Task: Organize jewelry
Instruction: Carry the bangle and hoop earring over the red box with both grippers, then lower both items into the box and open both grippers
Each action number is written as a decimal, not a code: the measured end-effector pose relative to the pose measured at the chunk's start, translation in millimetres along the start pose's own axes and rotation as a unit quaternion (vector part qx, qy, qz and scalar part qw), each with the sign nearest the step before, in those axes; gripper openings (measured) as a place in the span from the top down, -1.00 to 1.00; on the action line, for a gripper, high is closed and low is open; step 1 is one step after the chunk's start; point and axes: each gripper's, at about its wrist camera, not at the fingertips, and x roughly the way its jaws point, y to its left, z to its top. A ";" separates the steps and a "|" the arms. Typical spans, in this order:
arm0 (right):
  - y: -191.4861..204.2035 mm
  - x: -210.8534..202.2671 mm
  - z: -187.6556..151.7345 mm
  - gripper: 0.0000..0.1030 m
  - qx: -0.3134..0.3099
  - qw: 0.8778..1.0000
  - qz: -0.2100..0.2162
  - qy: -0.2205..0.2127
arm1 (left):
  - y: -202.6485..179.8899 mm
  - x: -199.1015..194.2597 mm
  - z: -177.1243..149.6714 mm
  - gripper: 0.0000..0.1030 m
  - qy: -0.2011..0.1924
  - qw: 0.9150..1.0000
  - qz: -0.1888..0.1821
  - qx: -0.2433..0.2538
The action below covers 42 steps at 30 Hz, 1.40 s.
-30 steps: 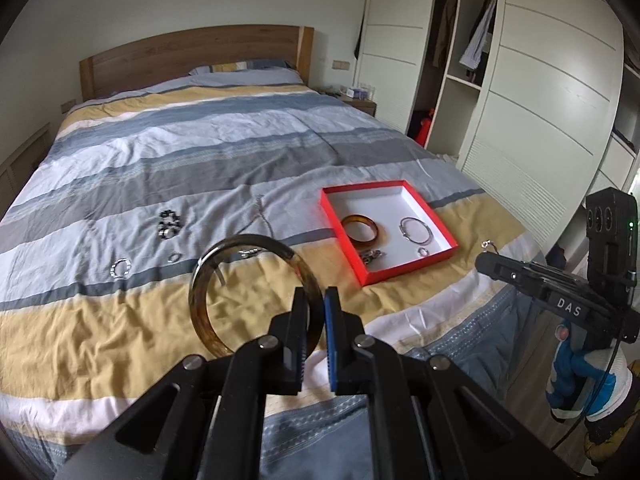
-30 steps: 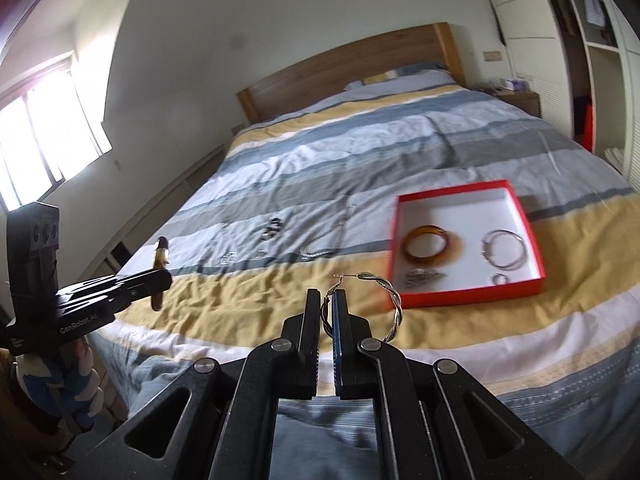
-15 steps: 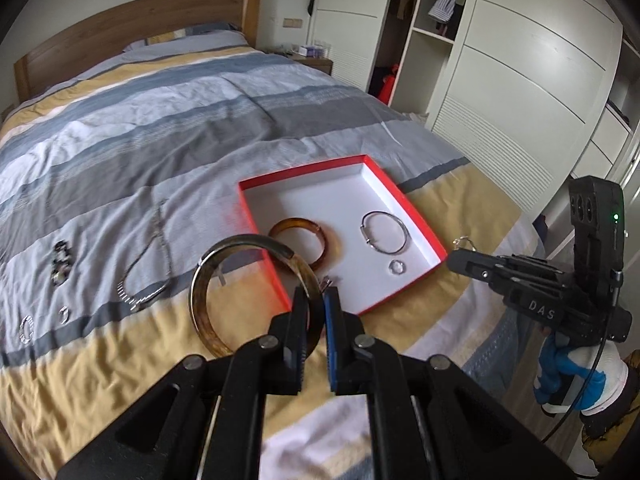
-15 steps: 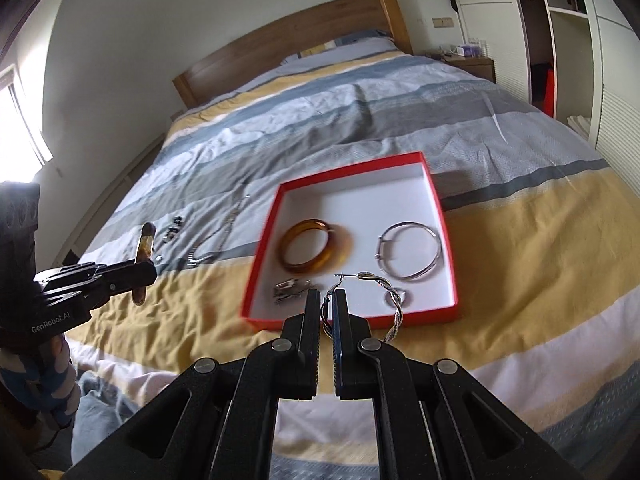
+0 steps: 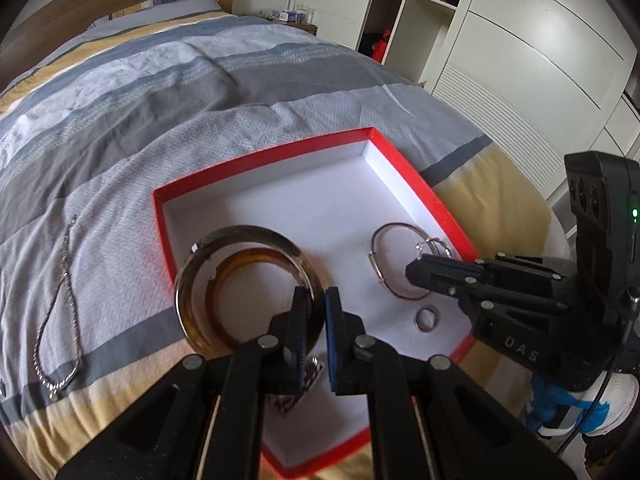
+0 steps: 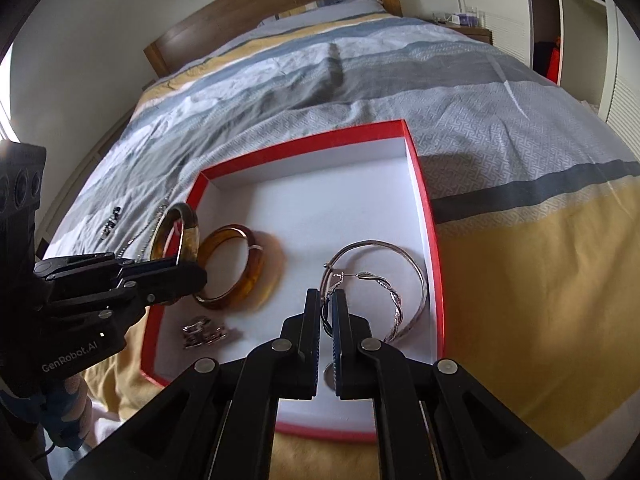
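Box: red-rimmed box (image 6: 416, 184) with white floor, lying on the striped bed (image 6: 520, 280).
Left gripper: left gripper (image 5: 316, 320) clamped on a brown bangle (image 5: 188, 308), held upright over the box's left side; the right wrist view shows that bangle just above the left rim.
Right gripper: right gripper (image 6: 327, 316) clamped on a twisted silver hoop (image 6: 394, 304), hanging over the right half of the box.
Already in box: amber bangle (image 6: 256, 272), thin silver bracelet (image 6: 418, 276), small ring (image 5: 425, 319), metal clip (image 6: 202, 332) near the front left corner.
Still on bed: chain (image 5: 60, 312) and a dark beaded piece (image 6: 110, 222), left of the box.
Step in hand: judged as placing both held pieces into the box.
How to do it well: lower each piece close to the floor before opening the jaws, so nothing bounces or rolls out. Tip the brown bangle flat and aim for the bare white patch behind the amber one, clear of the rim. Set the hoop beside the bracelet, not through it, or they may tangle.
Risk: the upright bangle could roll over the low wall if dropped on edge.
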 end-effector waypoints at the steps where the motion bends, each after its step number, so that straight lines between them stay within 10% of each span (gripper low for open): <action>1: -0.6 3.8 1.0 0.89 0.000 1.000 -0.002 0.003 | 0.0 5.9 3.2 0.85 0.002 1.000 0.000 0.002; 23: 3.5 29.2 7.0 0.87 -0.030 0.999 -0.017 0.042 | 32.8 38.7 13.1 0.75 0.012 0.996 -0.037 -0.074; 31: 5.4 11.4 0.0 0.41 -0.024 0.999 -0.018 0.033 | 33.7 9.9 11.9 0.45 0.005 0.996 -0.038 -0.085; 42: 13.7 -70.7 -29.2 0.38 0.009 1.000 -0.027 -0.008 | 22.2 -84.5 -33.8 0.26 -0.022 0.996 0.014 -0.089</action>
